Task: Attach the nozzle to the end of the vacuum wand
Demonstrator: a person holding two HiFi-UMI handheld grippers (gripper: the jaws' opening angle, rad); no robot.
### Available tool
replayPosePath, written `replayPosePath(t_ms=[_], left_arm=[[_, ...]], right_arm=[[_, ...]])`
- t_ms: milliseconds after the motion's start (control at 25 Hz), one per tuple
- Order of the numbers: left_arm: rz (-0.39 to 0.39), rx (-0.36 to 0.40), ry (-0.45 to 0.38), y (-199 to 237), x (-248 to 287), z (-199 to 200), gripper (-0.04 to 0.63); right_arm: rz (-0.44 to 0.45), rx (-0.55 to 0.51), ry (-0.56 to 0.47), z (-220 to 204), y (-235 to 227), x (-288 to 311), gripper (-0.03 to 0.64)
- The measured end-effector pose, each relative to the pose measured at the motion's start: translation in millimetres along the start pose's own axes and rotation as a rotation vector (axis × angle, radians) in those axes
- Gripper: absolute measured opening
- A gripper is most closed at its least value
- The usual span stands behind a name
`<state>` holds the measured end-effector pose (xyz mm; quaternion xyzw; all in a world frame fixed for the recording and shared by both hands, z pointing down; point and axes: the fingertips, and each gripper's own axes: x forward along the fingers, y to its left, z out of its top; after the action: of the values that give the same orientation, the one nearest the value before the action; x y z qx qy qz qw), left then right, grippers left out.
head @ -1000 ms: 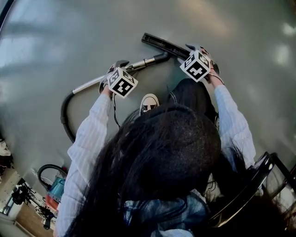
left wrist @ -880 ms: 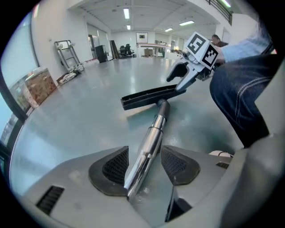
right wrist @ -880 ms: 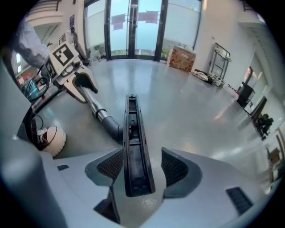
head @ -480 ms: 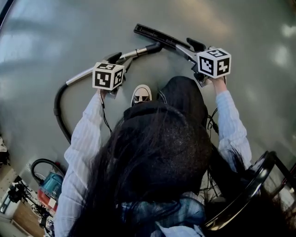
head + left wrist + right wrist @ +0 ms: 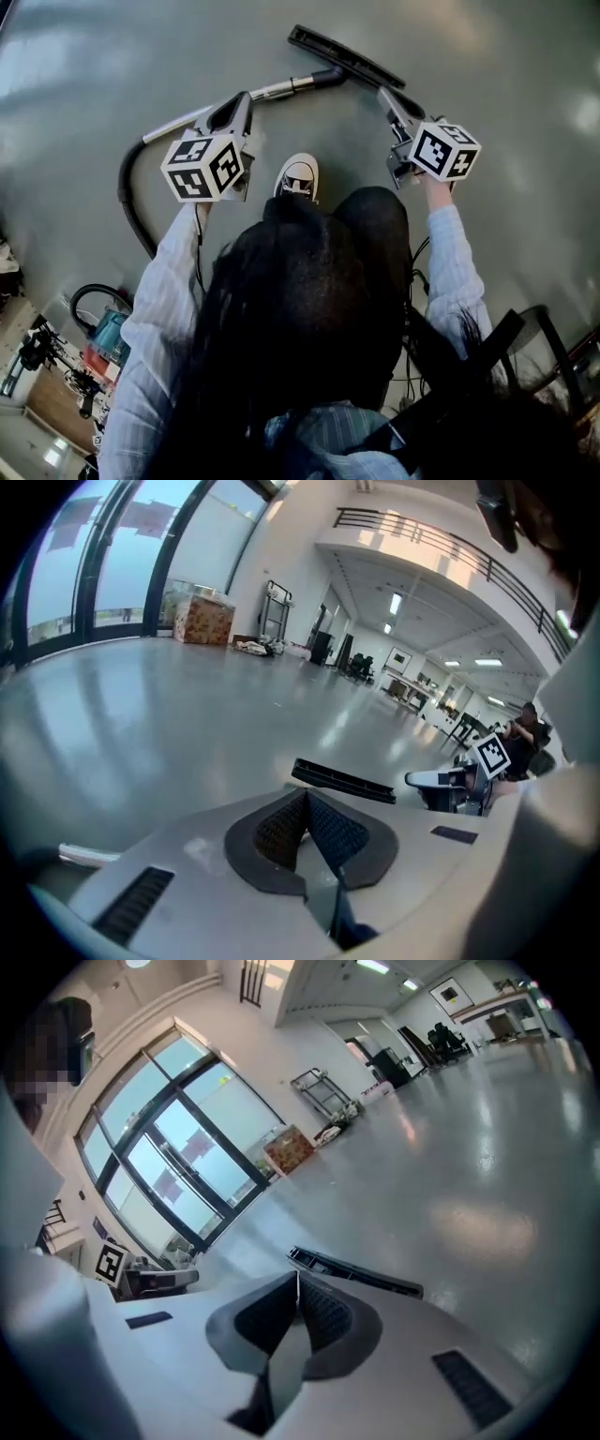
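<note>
- A person, seen from above, stands over a glossy grey floor [image 5: 487, 56] with a two-jaw tool in each hand.
- The vacuum wand [image 5: 272, 91], a slim metal tube, lies on the floor ahead of the person's shoe [image 5: 298, 178]. A black hose [image 5: 131, 202] curves away from its near end toward the left.
- The nozzle [image 5: 347, 58], a long flat black floor head, lies on the floor at the wand's far end. The wand's dark tip meets the middle of the nozzle with no gap visible, so the two appear joined.
- The left hand-held gripper [image 5: 241, 101] is held just above the wand's middle stretch. Its own view shows its ribbed pads pressed together with nothing between them.
- The right hand-held gripper [image 5: 386, 94] points at the nozzle from just beside it, not touching. Its jaws are also closed flat on each other and empty.
- Judged from this, the attaching looks done: nozzle on wand, both tools clear of the parts. Whether the joint is fully seated cannot be told. At most a check of the fit seems left.
</note>
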<state>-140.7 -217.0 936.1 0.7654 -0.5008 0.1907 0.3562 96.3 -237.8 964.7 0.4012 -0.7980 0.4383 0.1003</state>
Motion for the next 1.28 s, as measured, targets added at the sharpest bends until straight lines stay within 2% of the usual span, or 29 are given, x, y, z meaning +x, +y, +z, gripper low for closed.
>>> replayPosePath(t_ms=[120, 200, 320, 480, 600, 800, 960, 1120, 1280], left_arm=[[0.009, 0.116, 0.084, -6.7, -22.6, -1.7, 0.006], [0.008, 0.137, 0.119, -11.8, -33.7, -1.4, 0.006], [0.008, 0.109, 0.146, -18.3, -48.2, 6.1, 0.005], [0.031, 0.049, 0.126, -32.1, -74.6, 30.5, 0.005], [0.024, 0.084, 0.127, -55.7, -110.5, 53.4, 0.005], [0.017, 0.045, 0.153, -91.1, -186.0, 96.6, 0.005], [0.029, 0.011, 0.169, -111.9, -244.2, 134.0, 0.005], [0.018, -0.056, 0.142, -145.7, -295.0, 173.7, 0.005], [-0.007, -0.068, 0.110, -191.0, -337.8, 208.3, 0.005]], right_arm=[[-0.038, 0.042, 0.056, -12.6, 15.4, 1.2, 0.012], [-0.052, 0.085, 0.067, -11.2, 30.7, 0.9, 0.011], [-0.068, 0.147, 0.059, 0.3, 59.3, -2.4, 0.009], [-0.079, 0.172, 0.040, 30.3, 108.1, -15.1, 0.009], [-0.092, 0.155, 0.041, 49.8, 151.0, -38.5, 0.009], [-0.103, 0.165, 0.048, 83.3, 225.8, -99.7, 0.009], [-0.102, 0.133, 0.059, 115.1, 283.4, -152.8, 0.009], [-0.099, 0.132, 0.047, 147.3, 334.0, -216.6, 0.009], [-0.094, 0.111, 0.028, 178.5, 380.1, -281.7, 0.009]])
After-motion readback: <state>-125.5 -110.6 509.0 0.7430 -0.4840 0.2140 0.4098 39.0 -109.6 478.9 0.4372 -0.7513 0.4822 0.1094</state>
